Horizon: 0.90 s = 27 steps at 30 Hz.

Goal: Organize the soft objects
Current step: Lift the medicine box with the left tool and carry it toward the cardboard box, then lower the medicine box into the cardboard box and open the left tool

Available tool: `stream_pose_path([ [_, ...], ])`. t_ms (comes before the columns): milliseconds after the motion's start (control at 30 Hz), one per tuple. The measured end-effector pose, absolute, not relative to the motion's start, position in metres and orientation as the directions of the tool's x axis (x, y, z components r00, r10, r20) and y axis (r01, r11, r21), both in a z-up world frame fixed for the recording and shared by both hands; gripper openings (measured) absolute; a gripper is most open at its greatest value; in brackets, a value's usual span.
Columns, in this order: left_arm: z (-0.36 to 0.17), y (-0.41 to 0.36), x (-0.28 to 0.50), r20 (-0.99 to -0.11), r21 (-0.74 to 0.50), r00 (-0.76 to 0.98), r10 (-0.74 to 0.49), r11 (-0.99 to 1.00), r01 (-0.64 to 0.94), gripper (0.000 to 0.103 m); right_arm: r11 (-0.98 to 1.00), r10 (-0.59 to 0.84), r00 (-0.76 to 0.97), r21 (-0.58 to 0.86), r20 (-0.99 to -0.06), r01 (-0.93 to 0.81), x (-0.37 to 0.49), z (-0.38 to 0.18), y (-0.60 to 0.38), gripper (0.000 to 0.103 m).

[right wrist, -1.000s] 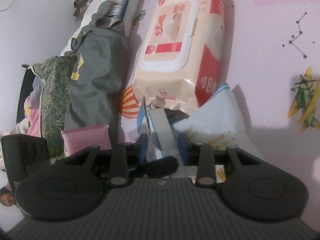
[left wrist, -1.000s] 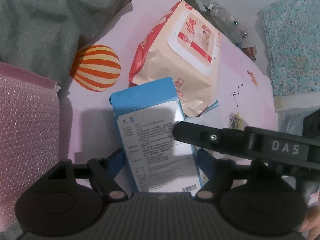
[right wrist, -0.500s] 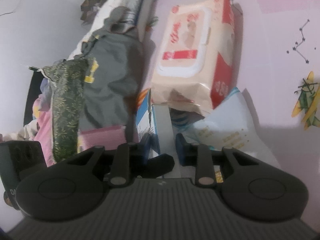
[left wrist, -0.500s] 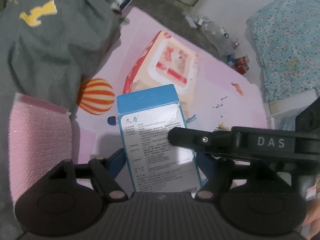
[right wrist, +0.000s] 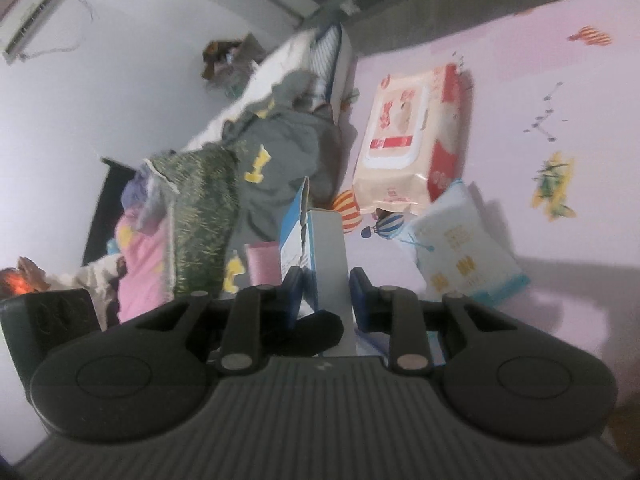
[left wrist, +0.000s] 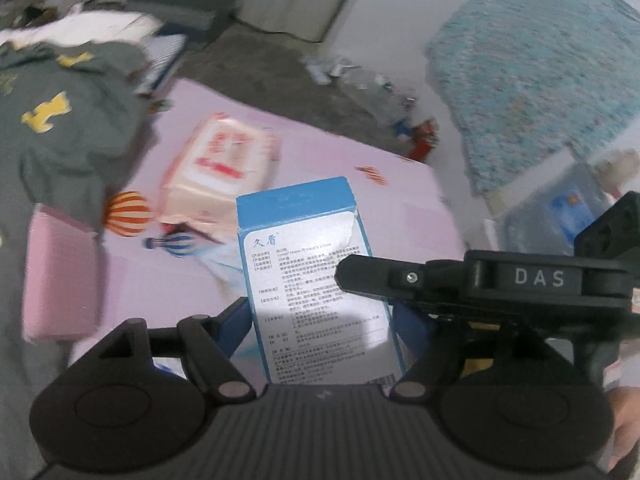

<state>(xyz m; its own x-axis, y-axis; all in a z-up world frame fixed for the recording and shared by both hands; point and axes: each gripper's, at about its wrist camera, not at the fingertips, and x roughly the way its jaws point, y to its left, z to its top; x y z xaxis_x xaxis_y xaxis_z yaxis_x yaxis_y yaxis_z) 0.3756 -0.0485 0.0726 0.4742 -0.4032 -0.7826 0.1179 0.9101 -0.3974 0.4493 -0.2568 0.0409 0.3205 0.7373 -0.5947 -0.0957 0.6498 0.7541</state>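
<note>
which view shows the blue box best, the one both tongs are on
The left wrist view: the blue box faces the camera, its white printed label readable between the left tongs. The right wrist view shows only its narrow grey side and a blue edge between the right tongs.

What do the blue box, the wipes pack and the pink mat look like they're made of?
Blue box: likely thin cardboard, slightly glossy, with crisp folded edges and a peeling white label.
Wipes pack: soft plastic film, shiny and wrinkled, with what looks like a stiffer flip lid.
Pink mat: probably foam or vinyl, with a smooth matte printed surface.
</note>
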Motion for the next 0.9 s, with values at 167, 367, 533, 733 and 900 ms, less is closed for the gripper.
stream_pose_path([
  [167,0.095,-0.116,0.344,-0.766,-0.397,0.446,-0.463,0.886,0.237,0.078,0.638,0.717,0.412,0.767,-0.562,-0.064,0.394,0.068,-0.329,0.024],
  [367,0.089,-0.21,0.32,-0.771,-0.408,0.349,-0.533,0.834,0.371,0.077,0.634,0.646,0.523,0.772,-0.556,0.038,0.327,0.071,-0.436,0.023],
  [533,0.059,-0.282,0.314,-0.806,-0.396,0.252,-0.536,0.804,0.443,0.077,0.582,0.603,0.562,0.794,-0.567,0.176,0.288,0.034,-0.511,0.023],
  [733,0.019,-0.326,0.329,-0.854,-0.346,0.206,-0.478,0.816,0.463,0.077,0.52,0.6,0.55,0.806,-0.581,0.285,0.281,-0.024,-0.562,0.023],
  [900,0.005,-0.33,0.332,-0.873,-0.295,0.218,-0.436,0.828,0.476,0.077,0.558,0.572,0.476,0.742,-0.669,0.372,0.3,-0.08,-0.572,0.024],
])
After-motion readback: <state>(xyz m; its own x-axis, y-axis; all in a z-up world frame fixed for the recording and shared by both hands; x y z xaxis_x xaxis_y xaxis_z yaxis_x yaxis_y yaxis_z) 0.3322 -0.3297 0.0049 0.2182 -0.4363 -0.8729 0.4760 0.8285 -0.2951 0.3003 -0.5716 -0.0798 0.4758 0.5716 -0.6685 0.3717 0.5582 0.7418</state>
